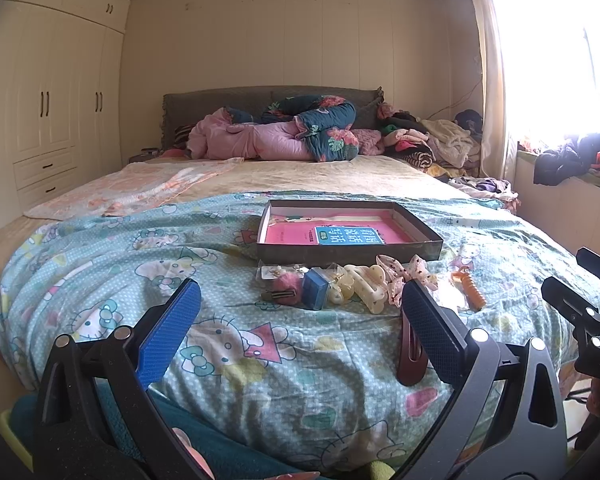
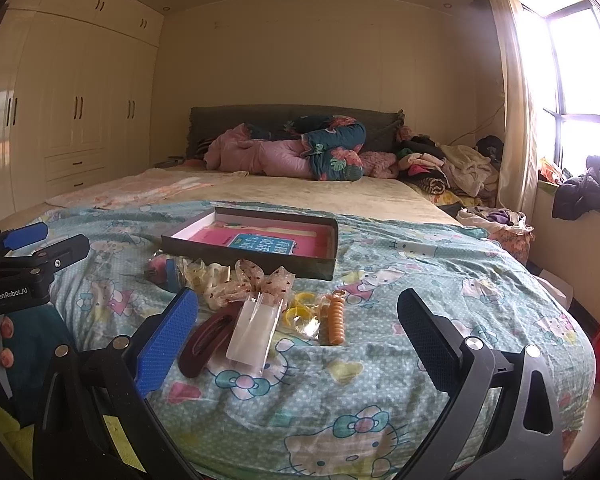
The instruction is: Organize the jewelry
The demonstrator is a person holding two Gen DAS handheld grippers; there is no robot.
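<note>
A shallow dark box point(image 1: 350, 251) with a pink lining and a teal booklet lies on the blue cartoon bedspread; it also shows in the right wrist view point(image 2: 252, 258). Before it lie hair accessories: a pink pompom clip point(image 1: 286, 289), a blue box point(image 1: 315, 289), a cream claw clip point(image 1: 370, 286), a sheer bow point(image 2: 266, 280), an orange spiral tie point(image 2: 336, 320), a clear packet point(image 2: 254, 332), a maroon clip point(image 2: 210, 338). My left gripper point(image 1: 300, 312) is open, just short of the pile. My right gripper point(image 2: 298, 320) is open above the packet and spiral tie.
Folded quilts point(image 1: 284, 132) and piled clothes point(image 1: 432, 140) lie at the bed's head. A wardrobe point(image 1: 52, 112) stands on the left, a window sill with clothes point(image 2: 580, 188) on the right. The left gripper's body shows in the right wrist view point(image 2: 24, 268).
</note>
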